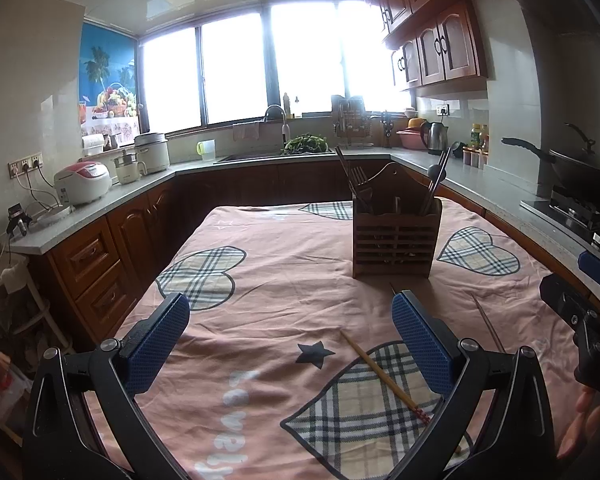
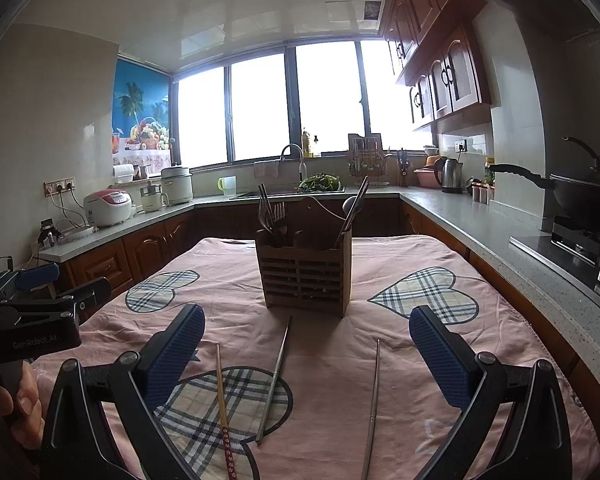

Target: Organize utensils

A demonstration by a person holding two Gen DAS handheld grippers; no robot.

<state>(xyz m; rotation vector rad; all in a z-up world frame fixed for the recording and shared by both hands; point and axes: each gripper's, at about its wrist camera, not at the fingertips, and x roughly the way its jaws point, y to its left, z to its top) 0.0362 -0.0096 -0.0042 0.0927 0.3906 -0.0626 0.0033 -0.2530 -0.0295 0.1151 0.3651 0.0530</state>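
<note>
A slatted wooden utensil holder (image 1: 396,240) (image 2: 306,276) stands on the pink cloth-covered table (image 1: 280,280) (image 2: 340,344), with forks, a spoon and chopsticks upright in it. A bamboo chopstick (image 1: 384,376) (image 2: 222,400) with a red patterned end lies flat between the holder and me. Two metal chopsticks (image 2: 274,380) (image 2: 374,404) lie beside it; one metal chopstick (image 1: 488,324) also shows in the left wrist view. My left gripper (image 1: 290,340) hovers open above the cloth, holding nothing. My right gripper (image 2: 308,354) is open over the metal chopsticks, also holding nothing.
Grey counters wrap around the table on three sides. A wok (image 2: 580,196) sits on the stove at right, a kettle (image 2: 452,174) and a sink (image 2: 292,192) at the back, rice cookers (image 1: 84,182) at left. A hand (image 2: 20,400) holds the left gripper's handle.
</note>
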